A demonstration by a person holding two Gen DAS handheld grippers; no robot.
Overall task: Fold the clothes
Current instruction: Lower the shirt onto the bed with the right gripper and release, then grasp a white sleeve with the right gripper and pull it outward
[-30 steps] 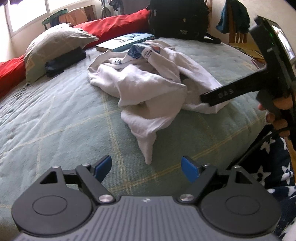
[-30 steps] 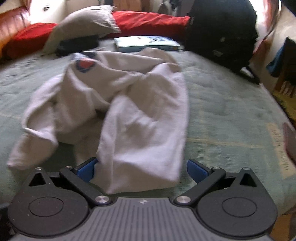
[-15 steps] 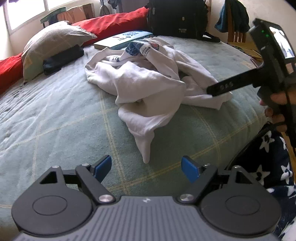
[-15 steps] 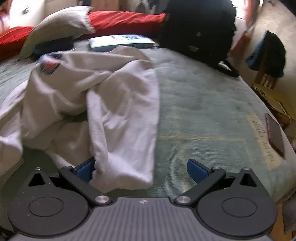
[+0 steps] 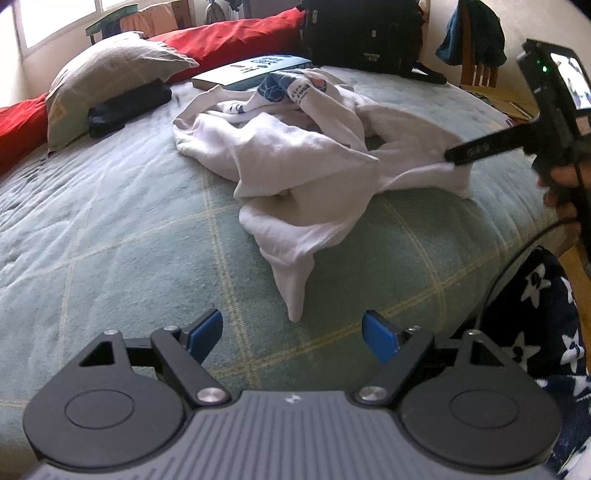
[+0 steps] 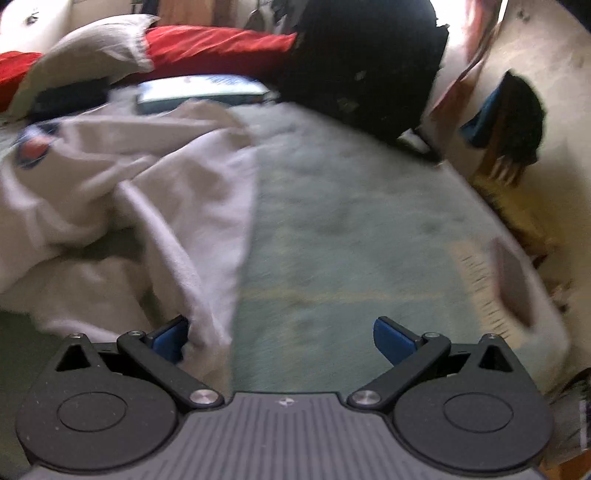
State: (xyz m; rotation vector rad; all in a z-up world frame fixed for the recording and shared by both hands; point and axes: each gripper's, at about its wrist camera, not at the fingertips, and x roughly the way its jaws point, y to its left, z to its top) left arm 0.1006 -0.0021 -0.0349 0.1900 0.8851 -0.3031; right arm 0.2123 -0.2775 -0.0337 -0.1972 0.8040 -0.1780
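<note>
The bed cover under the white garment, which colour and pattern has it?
Pale green bed cover with thin cream check lines; clearest in the left wrist view.

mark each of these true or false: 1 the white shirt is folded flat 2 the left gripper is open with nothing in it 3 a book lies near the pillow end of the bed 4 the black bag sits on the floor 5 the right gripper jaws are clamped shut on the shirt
1. False. The white shirt lies crumpled in a heap on the green bedspread.
2. True. The left gripper stands open over bare bedspread, empty.
3. True. A book lies by the grey pillow.
4. False. The black bag sits on the bed, at its far end.
5. False. The right gripper stands wide open; the shirt's edge only lies against one finger.
</note>
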